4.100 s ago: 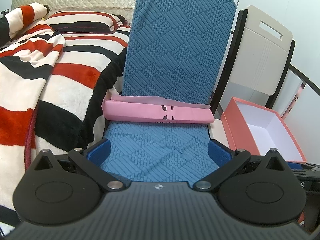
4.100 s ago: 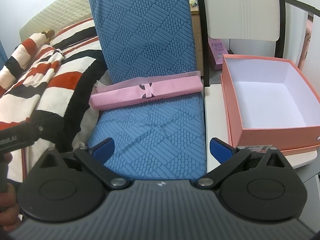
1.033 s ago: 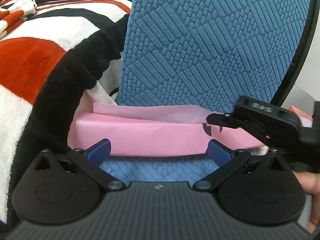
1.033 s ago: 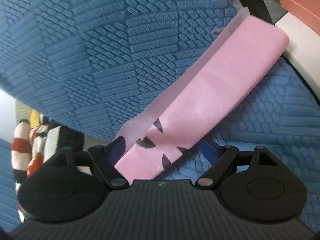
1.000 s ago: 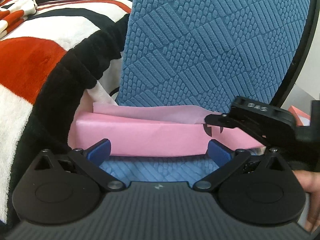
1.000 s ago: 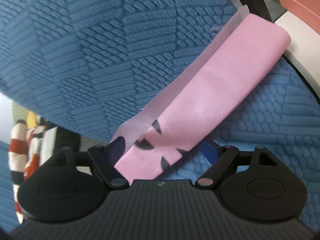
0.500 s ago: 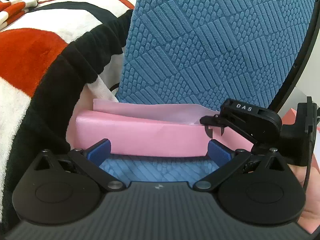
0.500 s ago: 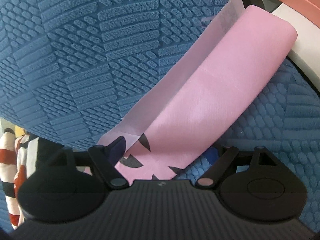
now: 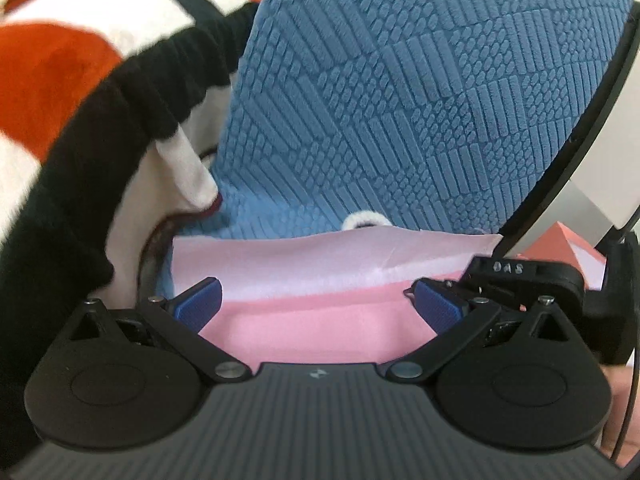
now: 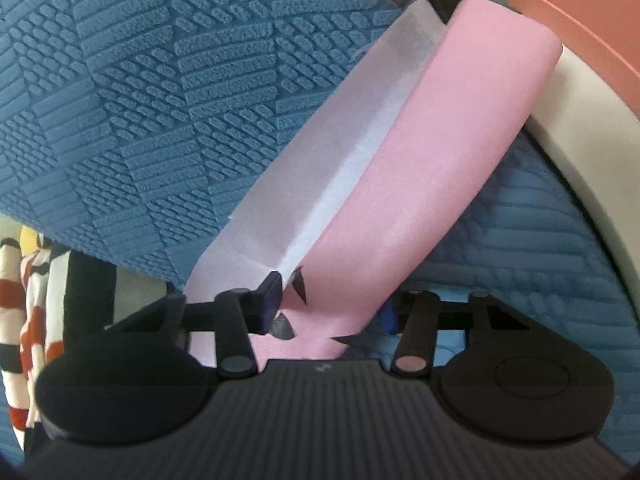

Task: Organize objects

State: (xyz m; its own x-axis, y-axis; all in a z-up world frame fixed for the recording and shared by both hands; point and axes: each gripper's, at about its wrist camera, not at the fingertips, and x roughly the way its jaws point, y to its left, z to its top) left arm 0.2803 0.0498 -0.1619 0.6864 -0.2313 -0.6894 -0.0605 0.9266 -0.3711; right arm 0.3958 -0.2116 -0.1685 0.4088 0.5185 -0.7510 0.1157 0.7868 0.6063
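A long pink folded bundle (image 9: 320, 320) with a pale paper flap lies on the blue quilted chair seat, against the backrest (image 9: 400, 100). My left gripper (image 9: 320, 306) is open and straddles the bundle's near edge, its blue pads clear of it. My right gripper (image 10: 330, 308) is closing on the same pink bundle (image 10: 440, 140) near its printed black marks. The left finger (image 10: 270, 296) touches the fold and the bundle fills the gap. In the left wrist view the right gripper's black housing (image 9: 528, 276) sits at the bundle's right end.
A striped red, white and black blanket (image 9: 80, 80) hangs at the chair's left. A salmon-pink box (image 10: 580, 32) stands on a white surface (image 10: 580, 128) to the right, behind the chair's black frame (image 9: 580, 128). A hand (image 9: 624, 400) shows at the lower right.
The left gripper has tilted and closed in, so the pink bundle now lies between its fingers. The right gripper's jaws have narrowed from wide apart onto the bundle, and it has slid along it.
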